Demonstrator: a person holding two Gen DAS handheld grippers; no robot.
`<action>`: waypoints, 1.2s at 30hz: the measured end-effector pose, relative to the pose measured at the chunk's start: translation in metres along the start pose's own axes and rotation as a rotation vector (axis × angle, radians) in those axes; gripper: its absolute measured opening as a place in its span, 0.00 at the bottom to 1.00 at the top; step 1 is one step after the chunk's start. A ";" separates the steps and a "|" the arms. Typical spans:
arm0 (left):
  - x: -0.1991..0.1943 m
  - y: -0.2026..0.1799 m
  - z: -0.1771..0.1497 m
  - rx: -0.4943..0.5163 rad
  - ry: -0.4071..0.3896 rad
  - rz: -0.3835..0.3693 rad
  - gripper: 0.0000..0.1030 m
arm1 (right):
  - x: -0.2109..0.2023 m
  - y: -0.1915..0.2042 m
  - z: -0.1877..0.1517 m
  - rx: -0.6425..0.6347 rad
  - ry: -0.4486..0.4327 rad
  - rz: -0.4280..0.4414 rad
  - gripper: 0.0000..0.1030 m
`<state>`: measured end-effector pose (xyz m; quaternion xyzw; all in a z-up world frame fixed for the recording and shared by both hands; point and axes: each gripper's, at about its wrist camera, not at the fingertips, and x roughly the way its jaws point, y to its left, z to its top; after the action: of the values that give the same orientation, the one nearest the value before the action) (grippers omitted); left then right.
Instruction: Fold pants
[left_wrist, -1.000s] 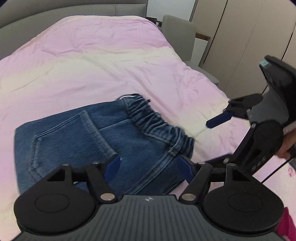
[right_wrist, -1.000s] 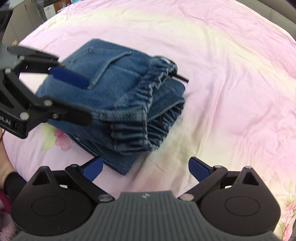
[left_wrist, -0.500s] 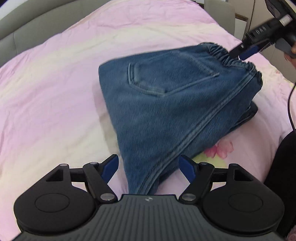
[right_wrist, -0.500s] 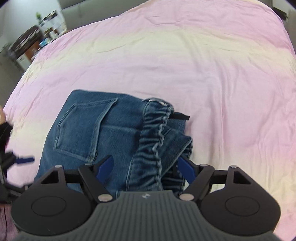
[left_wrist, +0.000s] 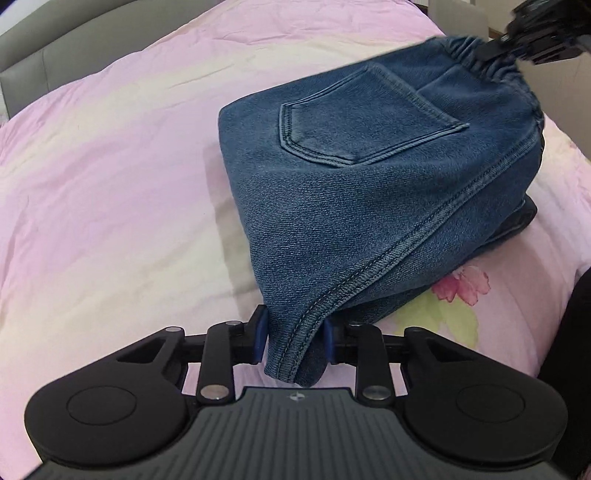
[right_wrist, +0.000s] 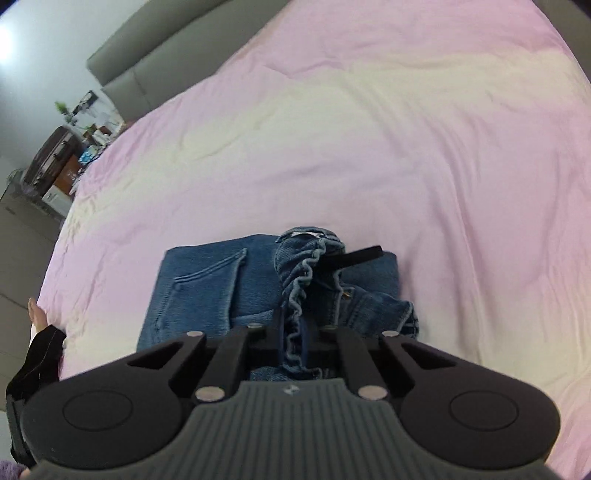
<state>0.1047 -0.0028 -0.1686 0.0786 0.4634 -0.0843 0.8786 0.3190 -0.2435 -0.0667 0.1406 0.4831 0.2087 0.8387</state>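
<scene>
Pink bedspread (left_wrist: 110, 184); folded pants (left_wrist: 369, 192), waistband (right_wrist: 299, 291) toward right tongs (right_wrist: 295, 343).

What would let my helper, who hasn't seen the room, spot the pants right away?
Start from the big pink and cream bedspread. On it is a folded bundle of blue denim pants, pinched by the left gripper at one corner and the right gripper at the gathered elastic waistband. It is the only dark blue thing on the bedding.

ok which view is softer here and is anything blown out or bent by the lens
Right wrist view is softer: folded blue denim pants and pink bedsheet look hazy, with glare at the upper left corner. Left wrist view is sharper on the pants; the fisheye curves the grey headboard.
</scene>
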 end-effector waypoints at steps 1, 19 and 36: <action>-0.001 0.000 0.000 -0.006 -0.001 0.004 0.30 | -0.011 0.006 -0.003 -0.010 -0.020 0.014 0.02; -0.011 0.024 -0.008 -0.040 0.076 -0.052 0.28 | 0.020 -0.059 -0.097 0.127 0.044 -0.164 0.01; -0.016 0.048 0.099 -0.224 -0.043 -0.116 0.39 | 0.001 -0.096 -0.061 0.345 -0.094 0.064 0.68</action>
<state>0.1859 0.0235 -0.0974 -0.0488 0.4546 -0.0846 0.8853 0.2872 -0.3247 -0.1391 0.3073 0.4674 0.1423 0.8166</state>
